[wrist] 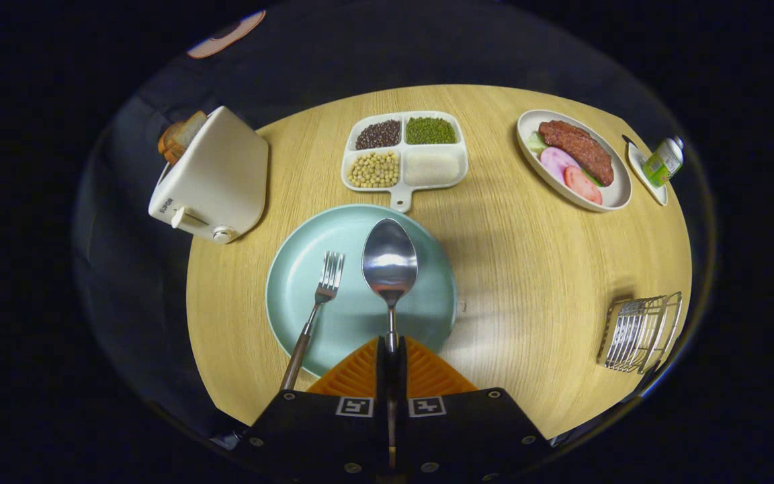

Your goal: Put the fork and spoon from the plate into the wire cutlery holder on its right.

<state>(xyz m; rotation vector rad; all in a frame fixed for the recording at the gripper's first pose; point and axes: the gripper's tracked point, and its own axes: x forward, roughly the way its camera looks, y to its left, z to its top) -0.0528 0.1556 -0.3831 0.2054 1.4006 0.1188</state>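
Gripper: my gripper (392, 351) has its two fingers drawn in tight on the handle of the spoon (390, 263); I see both fingers pressing the handle from either side, almost no gap between them.
Spoon: it runs straight out from the fingertips toward 12 o'clock, bowl facing up, the bowl over the far half of the plate (427, 309). I cannot tell whether the bowl touches the plate or is lifted off it.
Fork (315, 316): just beside the fingers at about 10 o'clock, tines on the plate pointing away from me, handle crossing the near rim and ending over the table (528, 269) to the left of the fingers. It lies apart from the spoon, roughly alongside it.
Plate: pale green, round, directly ahead of the fingertips, its near edge hidden by them.
Wire cutlery holder (640, 333): well apart from the fingers at about 3 o'clock, near the table's right edge; I see nothing in it.
Divided tray (404, 156): beyond the plate at 12 o'clock, four compartments of beans and grains, its short handle pointing at the plate.
Toaster (216, 176): at 10 to 11 o'clock, white, bread in its slot.
Oval dish (573, 160): at 1 to 2 o'clock, with sliced meat and vegetables.
Small bottle (662, 161): just beyond that dish, on a small tray.
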